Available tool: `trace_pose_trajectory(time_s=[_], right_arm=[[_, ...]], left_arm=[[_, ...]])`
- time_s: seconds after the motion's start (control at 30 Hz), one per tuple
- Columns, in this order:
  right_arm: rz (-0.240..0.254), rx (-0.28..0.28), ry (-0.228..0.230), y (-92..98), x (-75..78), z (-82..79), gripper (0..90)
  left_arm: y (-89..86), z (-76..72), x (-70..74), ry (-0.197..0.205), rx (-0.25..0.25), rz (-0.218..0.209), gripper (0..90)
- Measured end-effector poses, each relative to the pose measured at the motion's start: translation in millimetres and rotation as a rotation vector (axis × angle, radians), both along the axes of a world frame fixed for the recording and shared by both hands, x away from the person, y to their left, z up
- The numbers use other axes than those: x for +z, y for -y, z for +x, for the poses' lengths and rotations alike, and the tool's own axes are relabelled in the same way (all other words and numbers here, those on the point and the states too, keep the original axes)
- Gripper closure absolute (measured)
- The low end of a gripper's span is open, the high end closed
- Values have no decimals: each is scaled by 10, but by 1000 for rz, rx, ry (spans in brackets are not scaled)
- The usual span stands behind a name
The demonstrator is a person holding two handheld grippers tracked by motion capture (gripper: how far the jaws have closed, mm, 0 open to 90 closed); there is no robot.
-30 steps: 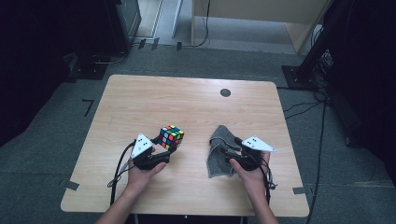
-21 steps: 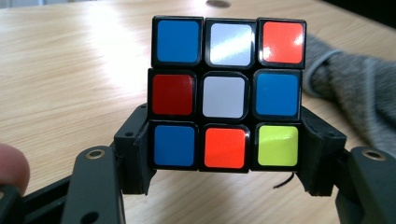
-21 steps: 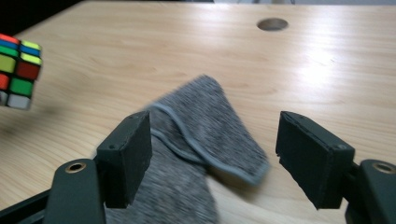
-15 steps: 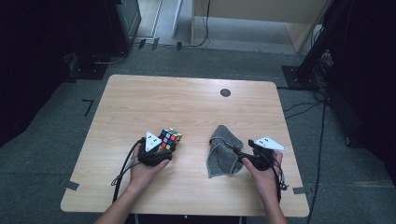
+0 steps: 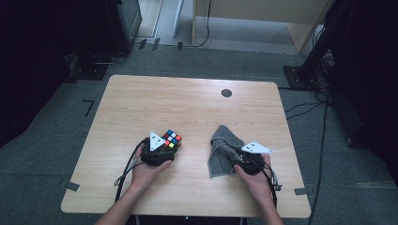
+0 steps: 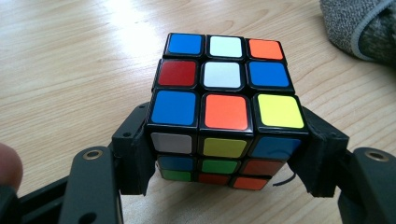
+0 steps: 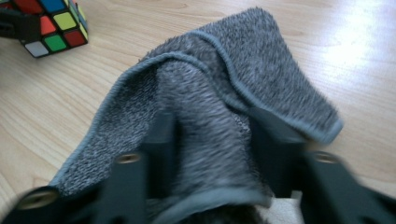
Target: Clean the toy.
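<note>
In the high view, the multicoloured plastic puzzle cube (image 5: 172,139) sits left of centre near the wooden table's (image 5: 197,103) near edge at the left gripper (image 5: 164,149), while the crumpled grey terry cloth (image 5: 220,150) lies to its right, directly beyond the right gripper (image 5: 231,154). In the left gripper view, the jaws clamp the cube's two opposite sides. In the right gripper view, the jaws have just been closing, a raised fold of cloth between them; whether they pinch it cannot be told.
</note>
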State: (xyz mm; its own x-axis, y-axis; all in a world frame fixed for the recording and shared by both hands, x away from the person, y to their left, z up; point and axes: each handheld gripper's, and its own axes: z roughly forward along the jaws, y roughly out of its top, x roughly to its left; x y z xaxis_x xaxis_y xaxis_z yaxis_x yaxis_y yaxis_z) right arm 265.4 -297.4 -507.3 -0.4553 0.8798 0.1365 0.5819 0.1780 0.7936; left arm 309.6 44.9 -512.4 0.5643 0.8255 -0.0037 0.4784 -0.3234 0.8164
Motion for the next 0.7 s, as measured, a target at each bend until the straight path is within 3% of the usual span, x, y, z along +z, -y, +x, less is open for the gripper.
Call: trace_pose_trajectory(time_s=[0.1, 0.2, 0.33, 0.53, 0.7], right_arm=[[6, -5, 14, -26, -23, 3, 745], [-17, -4, 17, -87, -54, 24, 802], [-29, -12, 3, -141, -103, 58, 831], [9, -36, -23, -128, -133, 100, 844], [3, -52, -14, -183, -136, 152, 844]], left_arm=[[7, 5, -5, 3, -2, 8, 337], [17, 22, -12, 7, -2, 9, 341], [28, 43, -13, 4, 0, 15, 344], [45, 82, -13, 0, 19, 15, 345], [74, 146, -14, -2, 47, 11, 342]])
